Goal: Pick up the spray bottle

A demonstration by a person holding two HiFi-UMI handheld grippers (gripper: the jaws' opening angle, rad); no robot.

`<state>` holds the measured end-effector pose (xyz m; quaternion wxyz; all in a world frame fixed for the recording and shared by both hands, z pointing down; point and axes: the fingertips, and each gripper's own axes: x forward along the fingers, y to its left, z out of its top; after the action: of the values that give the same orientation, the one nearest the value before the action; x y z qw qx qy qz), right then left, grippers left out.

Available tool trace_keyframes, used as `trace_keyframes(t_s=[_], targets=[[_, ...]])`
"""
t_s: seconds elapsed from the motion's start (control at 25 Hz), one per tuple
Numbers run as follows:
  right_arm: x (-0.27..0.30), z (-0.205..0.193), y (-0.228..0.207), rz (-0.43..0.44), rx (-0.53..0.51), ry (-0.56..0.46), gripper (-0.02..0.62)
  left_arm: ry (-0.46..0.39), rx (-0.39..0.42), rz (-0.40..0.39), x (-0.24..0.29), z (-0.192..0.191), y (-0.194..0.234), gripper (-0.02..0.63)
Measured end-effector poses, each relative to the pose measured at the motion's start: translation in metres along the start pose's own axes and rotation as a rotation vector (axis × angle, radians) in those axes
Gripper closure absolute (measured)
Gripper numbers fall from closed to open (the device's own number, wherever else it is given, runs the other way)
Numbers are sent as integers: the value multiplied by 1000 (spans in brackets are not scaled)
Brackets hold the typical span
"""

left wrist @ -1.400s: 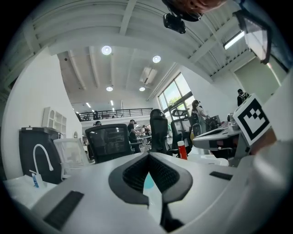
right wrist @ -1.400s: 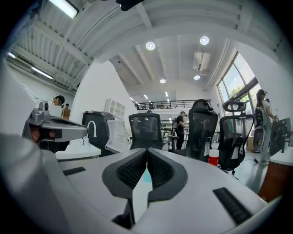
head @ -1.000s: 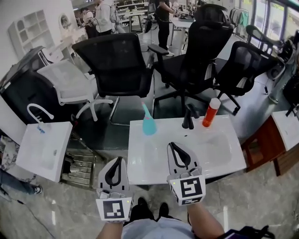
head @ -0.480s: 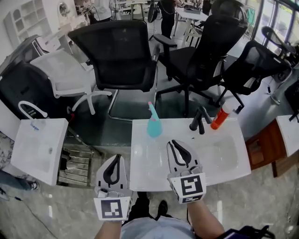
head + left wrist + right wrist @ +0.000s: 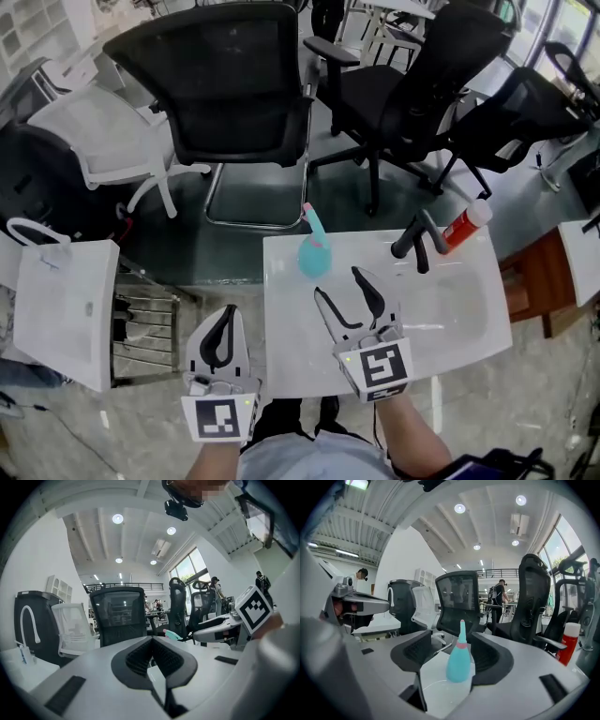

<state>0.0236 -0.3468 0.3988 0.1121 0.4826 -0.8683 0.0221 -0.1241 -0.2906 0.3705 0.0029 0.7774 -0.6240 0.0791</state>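
Black mesh office chairs (image 5: 234,84), white chair (image 5: 98,141), grey floor (image 5: 534,403); white ceiling (image 5: 497,527), round downlights (image 5: 460,508), tall windows (image 5: 190,569).

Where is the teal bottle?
Head view: the teal bottle stands on the basin's far left rim, left of the black tap, ahead of the right gripper.

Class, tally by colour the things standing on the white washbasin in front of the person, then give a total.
Teal: 1, the teal teardrop-shaped plastic bottle
Red: 1, the red cylindrical bottle with a white cap
Black: 1, the black metal tap
Total: 3
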Motion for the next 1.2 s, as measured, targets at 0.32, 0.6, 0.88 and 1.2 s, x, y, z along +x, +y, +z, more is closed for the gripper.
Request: trace_keyframes(t_s=[0.32,0.6,0.88,1.2], targets=[[37,-15,-11,-26,4,33,313,33,-9,-27,33,-21,14,589],[62,-28,-17,-34,-1,59,318,66,-13,-23,48,-36,29,589],[91,-32,-29,-59,2,92,319,82,-22,-15,67,-49,48,589],[123,-33,-37,-57,9,114,331,103,-23,-12,91,-58,62,589]])
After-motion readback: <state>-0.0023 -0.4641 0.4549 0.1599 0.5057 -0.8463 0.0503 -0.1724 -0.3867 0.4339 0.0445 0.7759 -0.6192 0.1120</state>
